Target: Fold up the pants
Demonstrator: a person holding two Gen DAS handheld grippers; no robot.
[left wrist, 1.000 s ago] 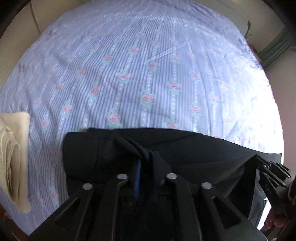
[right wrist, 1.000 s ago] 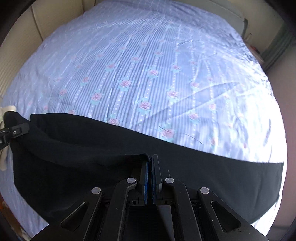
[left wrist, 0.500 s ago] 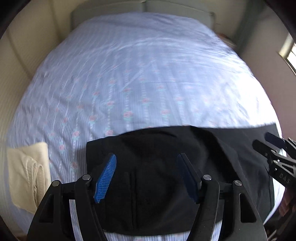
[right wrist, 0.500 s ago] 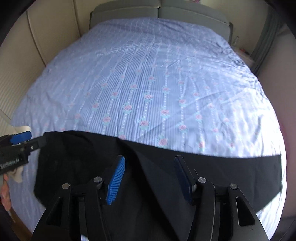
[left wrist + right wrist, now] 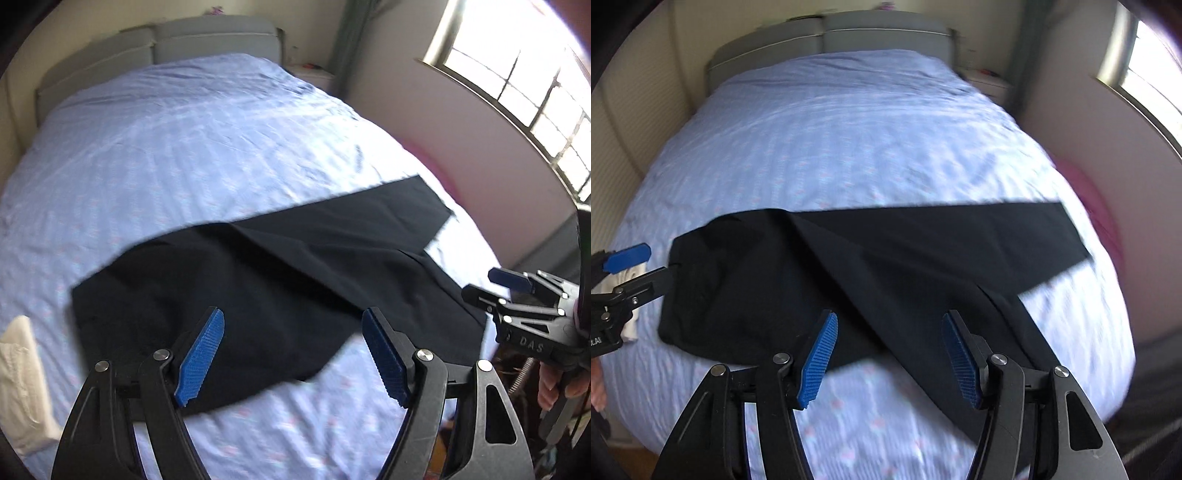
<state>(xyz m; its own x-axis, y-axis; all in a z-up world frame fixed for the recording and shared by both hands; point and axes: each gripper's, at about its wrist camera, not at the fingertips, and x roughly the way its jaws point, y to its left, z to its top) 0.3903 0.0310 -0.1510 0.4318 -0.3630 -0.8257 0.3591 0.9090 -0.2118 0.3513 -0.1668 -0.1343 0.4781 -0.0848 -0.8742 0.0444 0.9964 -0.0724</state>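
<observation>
Black pants [image 5: 280,280] lie flat across the near part of the bed, waist end to the left, one leg stretched to the right and the other angling toward the near right edge; they also show in the right wrist view [image 5: 886,266]. My left gripper [image 5: 293,350] is open and empty, raised above the waist end. My right gripper [image 5: 888,354] is open and empty, raised above the crotch area. The right gripper shows at the right edge of the left wrist view [image 5: 517,295]; the left gripper shows at the left edge of the right wrist view [image 5: 624,269].
The bed [image 5: 184,147] has a light blue floral sheet and a grey headboard [image 5: 831,33]. A folded cream garment [image 5: 22,376] lies at the near left of the bed. A wall with a window [image 5: 517,92] runs along the right side.
Both grippers were shut on the pants a second ago, then opened and let go. Both have since pulled back and risen, and the pants now lie flat on the bed.
</observation>
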